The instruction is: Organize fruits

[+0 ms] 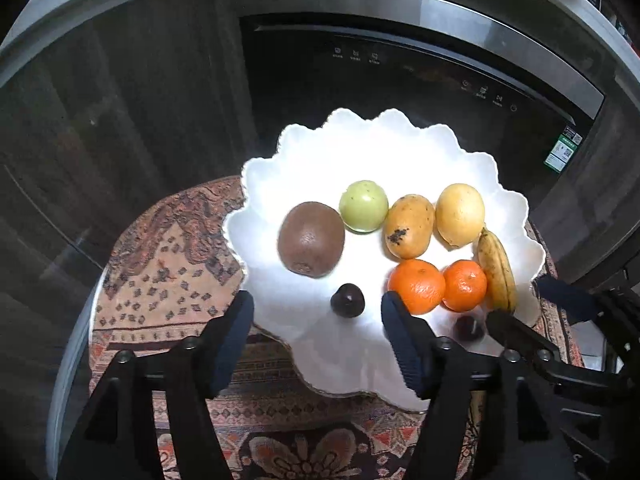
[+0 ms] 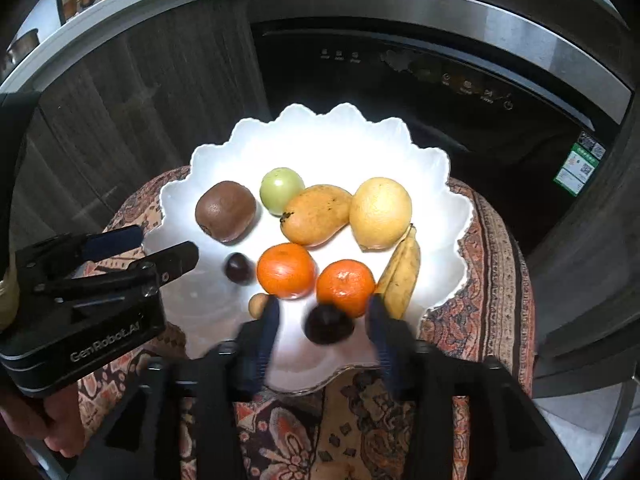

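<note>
Fruit lay on a scalloped white plate [image 1: 400,148]: kiwi [image 1: 311,237], green apple [image 1: 363,206], mango [image 1: 409,227], lemon [image 1: 460,214], banana [image 1: 496,270]. Left claw [image 1: 316,310] gaped wide around one dark cherry [image 1: 347,300]; right claw [image 2: 322,314] stood wide around another cherry [image 2: 329,323].

On the scalloped white plate [image 2: 440,168] lie a kiwi [image 2: 225,211], green apple [image 2: 280,189], mango [image 2: 316,214], lemon [image 2: 380,212], banana [image 2: 402,272], two tangerines [image 2: 285,270] and two dark plums [image 2: 239,267].

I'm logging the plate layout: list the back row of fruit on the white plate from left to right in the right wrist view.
kiwi → green apple → mango → pale yellow round fruit, all lying on the white plate.
</note>
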### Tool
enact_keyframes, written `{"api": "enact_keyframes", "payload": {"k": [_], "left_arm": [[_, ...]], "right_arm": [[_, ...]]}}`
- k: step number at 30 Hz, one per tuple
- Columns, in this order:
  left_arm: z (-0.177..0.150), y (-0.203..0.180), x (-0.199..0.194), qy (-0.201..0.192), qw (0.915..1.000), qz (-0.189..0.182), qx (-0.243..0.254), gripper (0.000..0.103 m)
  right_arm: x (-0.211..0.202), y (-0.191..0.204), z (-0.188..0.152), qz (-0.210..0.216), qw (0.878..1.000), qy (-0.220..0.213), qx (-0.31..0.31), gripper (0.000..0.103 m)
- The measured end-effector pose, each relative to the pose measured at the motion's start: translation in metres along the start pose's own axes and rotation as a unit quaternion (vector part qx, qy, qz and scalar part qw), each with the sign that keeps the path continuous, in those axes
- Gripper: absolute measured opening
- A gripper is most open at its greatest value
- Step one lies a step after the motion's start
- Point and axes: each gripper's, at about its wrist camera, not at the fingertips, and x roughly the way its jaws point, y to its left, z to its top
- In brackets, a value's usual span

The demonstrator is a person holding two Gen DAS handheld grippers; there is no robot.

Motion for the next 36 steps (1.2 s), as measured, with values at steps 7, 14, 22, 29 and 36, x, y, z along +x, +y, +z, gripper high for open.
{"api": "enact_keyframes", "payload": {"k": [7,14,22,29,36], "left_arm": [[-0.003,0.007,-0.021,-0.015,0.9995,0.027,-0.007,0.085],[-0.014,0.009,-0.063,-0.031,0.9988,0.035,-0.017,0.093],[-0.033,0.011,-0.119,-0.062,0.9966,0.047,-0.028,0.096],[-0.048,0.014,-0.155,-0.081,0.9949,0.049,-0.035,0.097],[-0.069,0.014,-0.192,-0.101,0.9932,0.045,-0.037,0.099]], "right_arm": [[-0.019,-0.003,0.002,-0.045,0.999,-0.022,0.006,0.078],[-0.053,0.002,-0.004,-0.043,0.998,-0.041,0.018,0.079],[-0.101,0.012,-0.015,-0.050,0.996,-0.073,0.016,0.084],[-0.138,0.019,-0.025,-0.052,0.994,-0.101,0.009,0.085],[-0.167,0.024,-0.040,-0.050,0.991,-0.122,0.006,0.085]]}}
